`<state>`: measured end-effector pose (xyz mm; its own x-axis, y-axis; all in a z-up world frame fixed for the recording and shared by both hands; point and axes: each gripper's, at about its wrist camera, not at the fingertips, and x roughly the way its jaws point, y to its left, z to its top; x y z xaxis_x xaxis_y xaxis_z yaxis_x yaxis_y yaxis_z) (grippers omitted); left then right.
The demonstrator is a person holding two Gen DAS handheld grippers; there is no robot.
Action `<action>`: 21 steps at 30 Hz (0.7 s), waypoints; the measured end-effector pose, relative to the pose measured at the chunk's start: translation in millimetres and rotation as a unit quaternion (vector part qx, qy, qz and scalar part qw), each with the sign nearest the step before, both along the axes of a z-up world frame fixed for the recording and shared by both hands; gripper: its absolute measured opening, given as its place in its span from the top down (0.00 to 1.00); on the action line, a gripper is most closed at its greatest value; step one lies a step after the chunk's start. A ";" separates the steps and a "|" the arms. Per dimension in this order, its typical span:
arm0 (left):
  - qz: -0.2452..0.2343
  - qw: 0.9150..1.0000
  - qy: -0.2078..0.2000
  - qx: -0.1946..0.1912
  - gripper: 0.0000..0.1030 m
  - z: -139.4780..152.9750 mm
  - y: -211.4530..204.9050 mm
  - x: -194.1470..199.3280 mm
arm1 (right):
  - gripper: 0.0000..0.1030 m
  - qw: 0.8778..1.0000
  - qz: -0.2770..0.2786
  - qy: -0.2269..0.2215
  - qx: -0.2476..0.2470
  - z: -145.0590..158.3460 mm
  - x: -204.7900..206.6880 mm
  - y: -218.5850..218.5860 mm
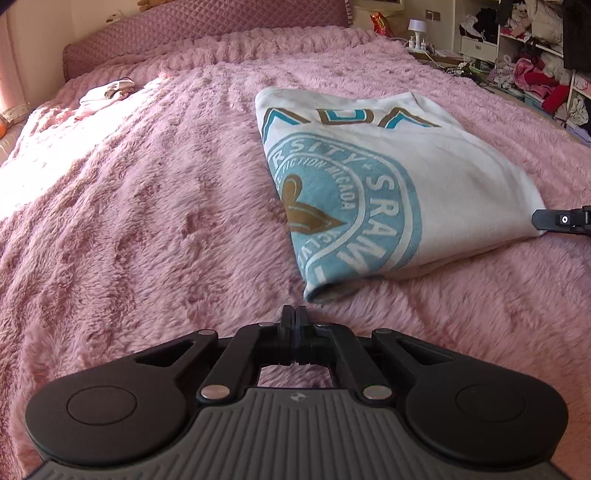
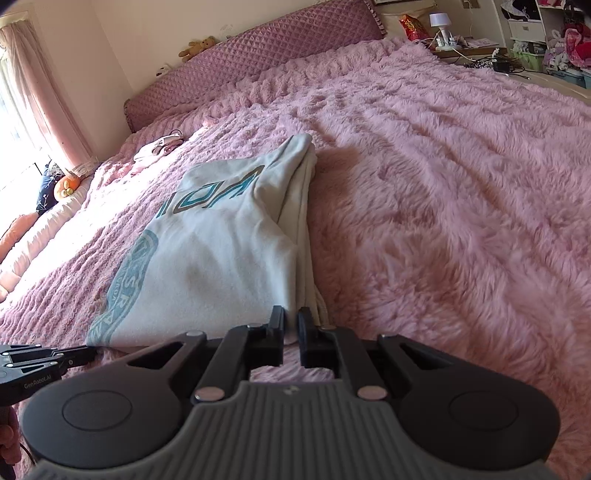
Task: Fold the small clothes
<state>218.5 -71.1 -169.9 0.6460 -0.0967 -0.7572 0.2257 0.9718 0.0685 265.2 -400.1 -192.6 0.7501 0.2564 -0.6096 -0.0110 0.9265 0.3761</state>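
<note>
Two tongs (image 1: 295, 314) (image 2: 291, 317) beside folded shirt (image 1: 388, 184).

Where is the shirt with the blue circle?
The shirt lies folded on the pink blanket, right of centre in the left wrist view. The right gripper is at its near right corner, the left gripper just short of its near left corner.

Counted on one pink fleece blanket (image 1: 129, 221): one folded white T-shirt (image 1: 424, 177), one small pale garment (image 1: 107, 94) near the headboard (image 1: 207, 29). Two grippers (image 1: 295, 314) (image 2: 291, 317). One white lamp (image 2: 437, 20), one teddy bear (image 2: 197, 46), one red bag (image 2: 412, 26) beyond.
</note>
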 end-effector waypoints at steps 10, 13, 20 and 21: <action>0.008 0.995 -0.052 -0.086 0.98 30.9 27.5 -27.7 | 0.88 1.000 -0.003 -0.026 -0.006 21.0 -11.5 -3.0; 0.009 0.988 -0.078 -0.130 0.97 43.4 26.3 -20.5 | 0.82 0.999 -0.015 -0.050 0.001 34.6 -7.2 -7.7; 0.007 0.980 -0.058 -0.189 0.95 35.6 11.6 17.3 | 0.79 0.994 0.003 -0.103 -0.019 65.9 81.9 -3.3; 0.011 0.980 -0.054 -0.191 0.95 31.9 11.2 19.9 | 0.79 0.994 0.003 -0.107 -0.018 66.9 97.6 -3.1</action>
<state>238.5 -59.9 -138.0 0.7254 -0.3449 -0.5957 0.2156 0.9357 -0.2792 362.7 -403.2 -125.7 0.8621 0.2418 -0.4453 -0.0927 0.9393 0.3304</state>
